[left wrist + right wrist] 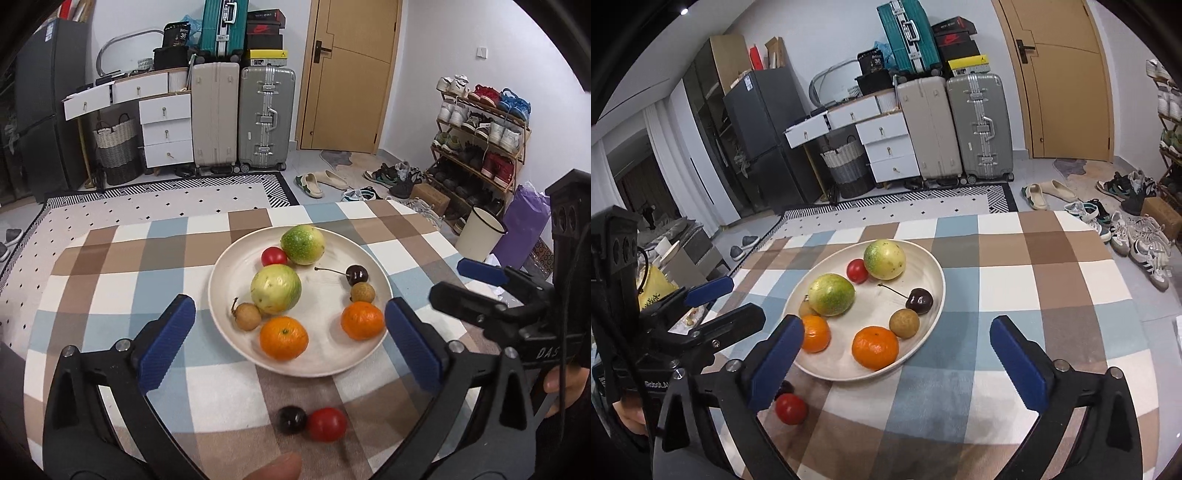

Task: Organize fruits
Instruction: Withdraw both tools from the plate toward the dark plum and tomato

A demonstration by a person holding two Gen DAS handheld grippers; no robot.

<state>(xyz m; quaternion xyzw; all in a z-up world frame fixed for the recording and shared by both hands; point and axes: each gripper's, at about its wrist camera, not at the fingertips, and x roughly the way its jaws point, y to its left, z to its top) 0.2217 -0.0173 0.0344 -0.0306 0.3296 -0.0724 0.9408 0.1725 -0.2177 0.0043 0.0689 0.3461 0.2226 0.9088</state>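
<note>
Left gripper [288,343]: jaws apart, empty. Right gripper [897,358]: same. Plate [229,280] ahead, mostly filled. Loose cherry [291,419], tomato [327,424] just beneath left gripper; probable next pick, gentle grip.

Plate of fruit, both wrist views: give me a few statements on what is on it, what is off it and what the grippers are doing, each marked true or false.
1. Two oranges lie on the plate. True: one orange nearer the camera, the other orange by the rim.
2. Every fruit is on the plate. False: a red tomato and a dark cherry lie on the tablecloth.
3. The left gripper holds an orange. False: its fingers are apart and empty.
4. The right gripper is open. True.
5. The plate holds three green-yellow fruits. False: two.
</note>
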